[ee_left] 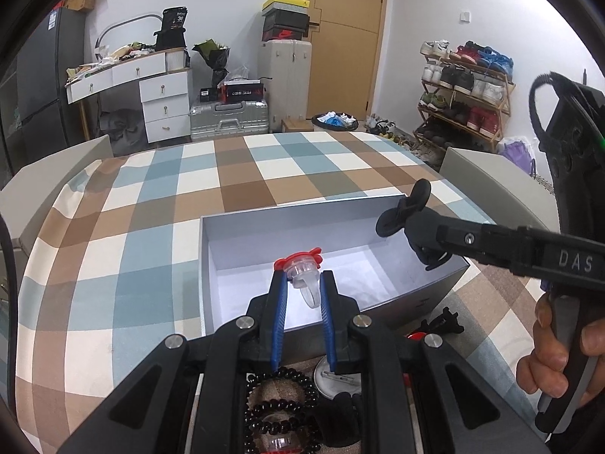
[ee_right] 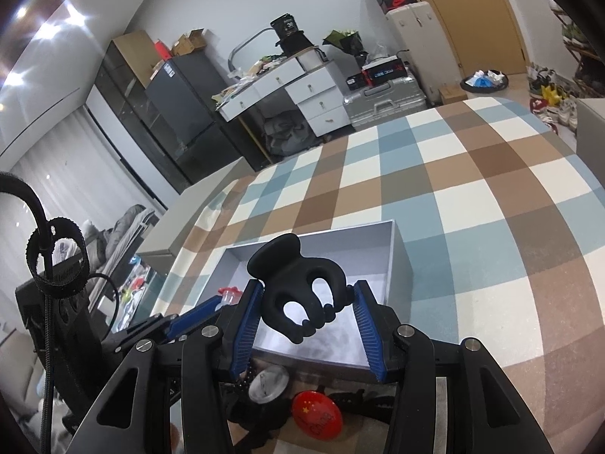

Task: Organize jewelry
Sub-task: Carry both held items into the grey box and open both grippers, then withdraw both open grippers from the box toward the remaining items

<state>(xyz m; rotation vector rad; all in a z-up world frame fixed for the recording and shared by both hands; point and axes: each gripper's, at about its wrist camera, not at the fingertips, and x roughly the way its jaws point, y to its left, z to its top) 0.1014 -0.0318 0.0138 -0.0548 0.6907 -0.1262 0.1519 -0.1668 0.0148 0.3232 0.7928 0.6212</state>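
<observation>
My left gripper [ee_left: 303,283] is shut on a small clear plastic clip with a red top [ee_left: 300,270], held over the near part of an open grey box [ee_left: 302,223]. My right gripper [ee_right: 308,288] is shut on a black claw hair clip [ee_right: 298,299], held above the box's [ee_right: 395,253] right half. In the left wrist view the black claw clip [ee_left: 406,208] hangs by the box's far right corner. In front of the box lie a black bead bracelet [ee_left: 280,397], a round white badge back [ee_left: 336,378], a red badge [ee_right: 317,412] and another black clip [ee_left: 442,321].
The box sits on a table with a blue, brown and white checked cloth [ee_left: 264,166]. Grey panels stand at the table's left [ee_left: 45,189] and right [ee_left: 487,185] edges. A person's hand [ee_left: 552,359] grips the right tool's handle. Furniture, suitcases and a shoe rack stand beyond.
</observation>
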